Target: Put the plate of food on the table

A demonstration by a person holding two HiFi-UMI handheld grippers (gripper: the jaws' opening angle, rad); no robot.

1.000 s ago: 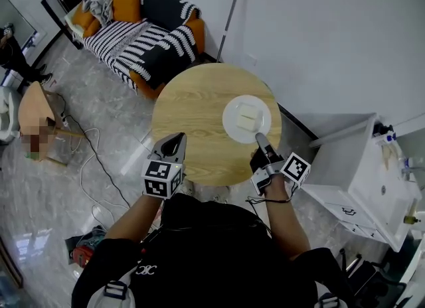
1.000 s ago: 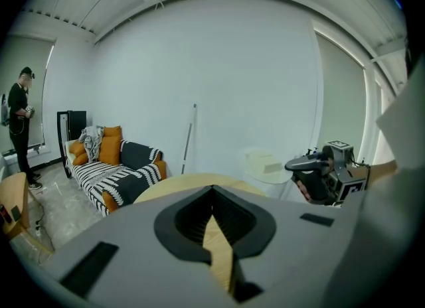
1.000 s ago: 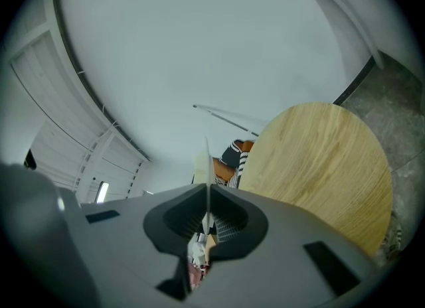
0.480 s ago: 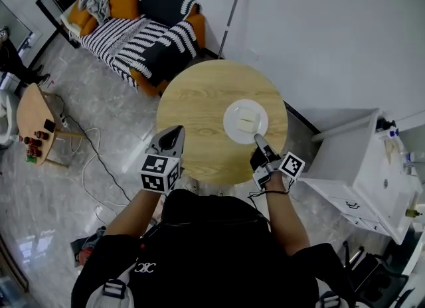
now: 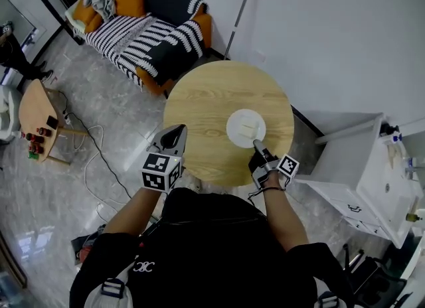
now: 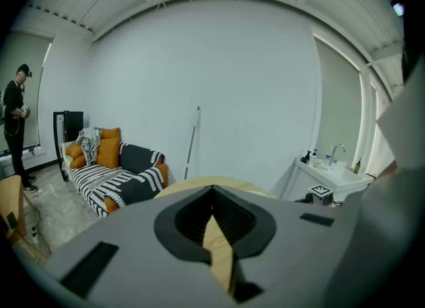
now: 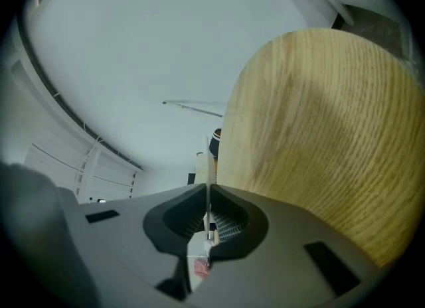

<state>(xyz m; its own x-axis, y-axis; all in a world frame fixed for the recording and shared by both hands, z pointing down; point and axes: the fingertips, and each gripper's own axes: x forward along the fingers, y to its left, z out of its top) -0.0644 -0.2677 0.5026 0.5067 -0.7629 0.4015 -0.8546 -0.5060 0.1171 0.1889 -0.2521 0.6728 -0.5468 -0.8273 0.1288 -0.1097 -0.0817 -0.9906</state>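
Note:
A white plate [image 5: 234, 121] with a pale square piece of food [image 5: 248, 128] is over the right half of the round wooden table [image 5: 199, 101]. Whether it touches the top I cannot tell. My right gripper [image 5: 255, 144] is shut on the plate's near rim. In the right gripper view the plate [image 7: 207, 160] shows edge-on as a thin line between the jaws of the gripper [image 7: 208, 190], with the table [image 7: 319, 127] beside it. My left gripper [image 5: 176, 131] hangs shut at the table's near left edge, holding nothing. The left gripper view looks past its closed tips [image 6: 214, 197] at the table [image 6: 179, 185].
A striped black, white and orange sofa [image 5: 143, 28] stands beyond the table. A white cabinet with a sink [image 5: 372, 180] is at the right. A small wooden side table [image 5: 36, 114] and floor cables [image 5: 93, 160] lie at the left, near a person [image 5: 13, 54].
The plate looks smaller and sits lower over the table than a second ago, with the right gripper still on its rim. The left gripper has hardly moved.

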